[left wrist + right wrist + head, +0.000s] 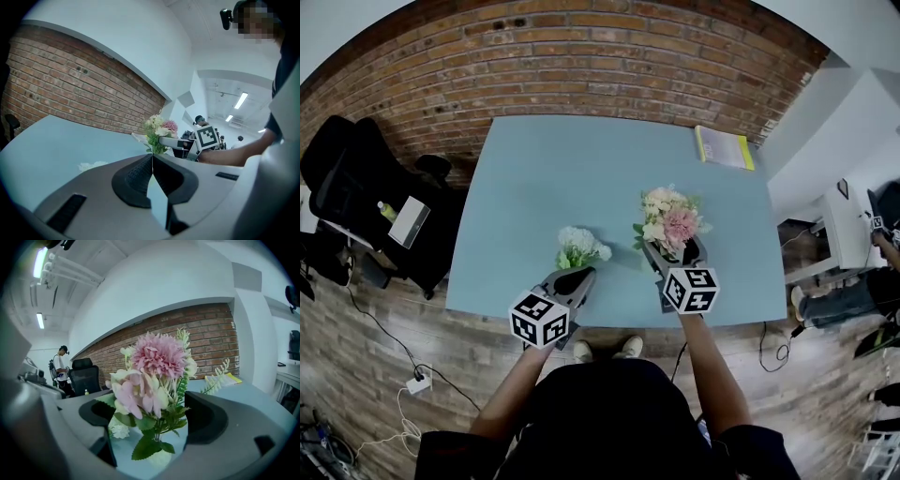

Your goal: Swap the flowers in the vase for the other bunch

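A pink and cream bouquet [670,220] stands in a small white vase [161,459] on the blue table [544,178], right of the middle. My right gripper [675,251] is open, one jaw on each side of the bouquet's base; in the right gripper view the stems and leaves [157,427] sit in the gap without touching the pads. A white flower bunch [581,247] lies on the table to the left. My left gripper [579,274] is just behind it, shut with nothing between its jaws. The white bunch [91,166] shows low and left of those jaws.
A yellow book [724,147] lies at the table's far right corner. A brick wall runs behind the table. A black office chair [356,187] stands at the left, and a person [862,281] sits off the right side. A power strip [417,382] and cables lie on the floor.
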Available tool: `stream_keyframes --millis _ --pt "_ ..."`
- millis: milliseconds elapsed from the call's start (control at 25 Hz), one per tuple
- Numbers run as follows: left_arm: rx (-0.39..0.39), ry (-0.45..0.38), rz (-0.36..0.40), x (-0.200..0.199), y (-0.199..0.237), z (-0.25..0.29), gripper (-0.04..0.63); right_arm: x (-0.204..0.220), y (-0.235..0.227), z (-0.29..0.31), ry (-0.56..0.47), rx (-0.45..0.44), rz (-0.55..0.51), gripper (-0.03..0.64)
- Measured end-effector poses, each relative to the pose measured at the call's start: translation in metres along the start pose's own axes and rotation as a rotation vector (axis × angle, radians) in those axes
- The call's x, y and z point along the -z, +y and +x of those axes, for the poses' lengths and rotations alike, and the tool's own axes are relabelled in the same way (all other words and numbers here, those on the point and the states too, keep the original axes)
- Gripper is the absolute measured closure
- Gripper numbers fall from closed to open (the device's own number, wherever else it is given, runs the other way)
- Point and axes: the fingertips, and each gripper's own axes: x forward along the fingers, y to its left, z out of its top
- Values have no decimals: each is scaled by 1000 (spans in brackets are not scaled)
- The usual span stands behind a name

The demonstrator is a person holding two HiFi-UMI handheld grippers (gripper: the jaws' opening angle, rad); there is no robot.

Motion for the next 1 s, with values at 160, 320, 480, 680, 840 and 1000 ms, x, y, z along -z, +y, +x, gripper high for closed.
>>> stream_keyframes --millis 160,320,480,680,840,1000 --pt "7 -3 2 0 2 -6 585 4 4 -7 3 18 1 183" --pt "14 -3 -3 4 5 -17 585 6 13 -11 0 32 2 183" --pt "19 0 -10 9 7 -24 586 9 19 -16 -2 41 5 183" --pt "38 7 -11 14 8 -28 586 11 24 -22 -7 56 6 183" --pt "57 16 -6 17 7 -26 585 12 27 -26 -15 63 12 183" --pt "75 22 4 18 4 -22 586 15 28 -29 -20 66 17 183"
